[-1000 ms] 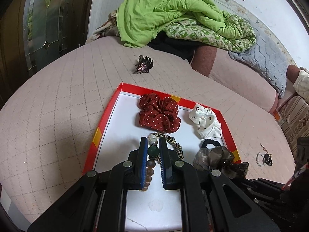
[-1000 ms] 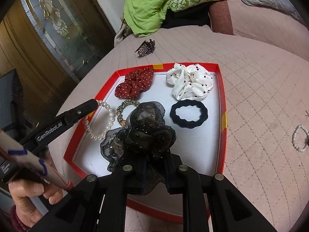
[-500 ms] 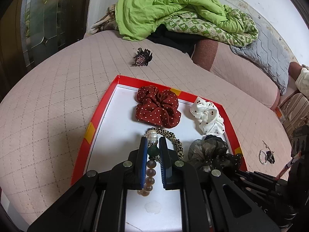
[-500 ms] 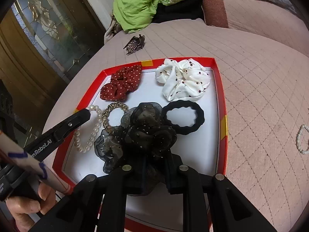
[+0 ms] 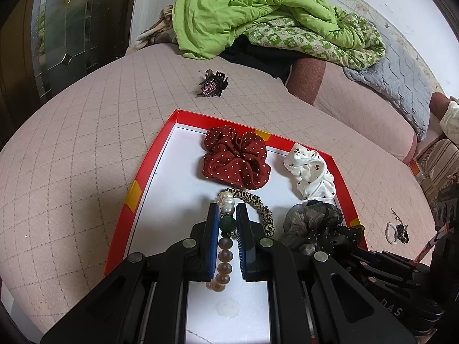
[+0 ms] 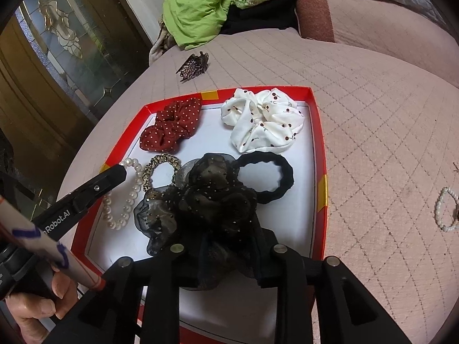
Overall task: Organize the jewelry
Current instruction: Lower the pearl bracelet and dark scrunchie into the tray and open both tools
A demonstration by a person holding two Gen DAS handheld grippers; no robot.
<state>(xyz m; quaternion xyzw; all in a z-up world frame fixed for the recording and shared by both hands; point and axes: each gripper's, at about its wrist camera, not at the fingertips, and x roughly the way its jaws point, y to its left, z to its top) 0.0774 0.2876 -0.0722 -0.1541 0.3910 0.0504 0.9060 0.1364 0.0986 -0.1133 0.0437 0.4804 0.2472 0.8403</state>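
A red-rimmed white tray (image 5: 143,177) (image 6: 320,154) lies on the bed. My left gripper (image 5: 227,223) is shut on a pearl bead bracelet (image 5: 225,246) (image 6: 130,197), low over the tray's near left part. My right gripper (image 6: 221,246) is shut on a black sheer scrunchie (image 6: 206,197) (image 5: 314,226), over the tray's near middle; the fabric hides its fingertips. In the tray lie a red dotted scrunchie (image 5: 236,159) (image 6: 170,127), a white cherry scrunchie (image 5: 311,173) (image 6: 262,119), a leopard hair tie (image 5: 259,205) (image 6: 162,164) and a black hair tie (image 6: 268,177).
A dark claw hair clip (image 5: 212,83) (image 6: 193,64) lies on the bed beyond the tray. A small pearl bracelet (image 5: 394,232) (image 6: 446,209) lies to the tray's right. Green bedding (image 5: 258,11) is piled at the back. A glass door (image 6: 54,46) stands at left.
Both grippers have drawn slightly back and lower over the tray, each keeping its hold. The black sheer scrunchie now sits nearer the tray floor beside the black hair tie.
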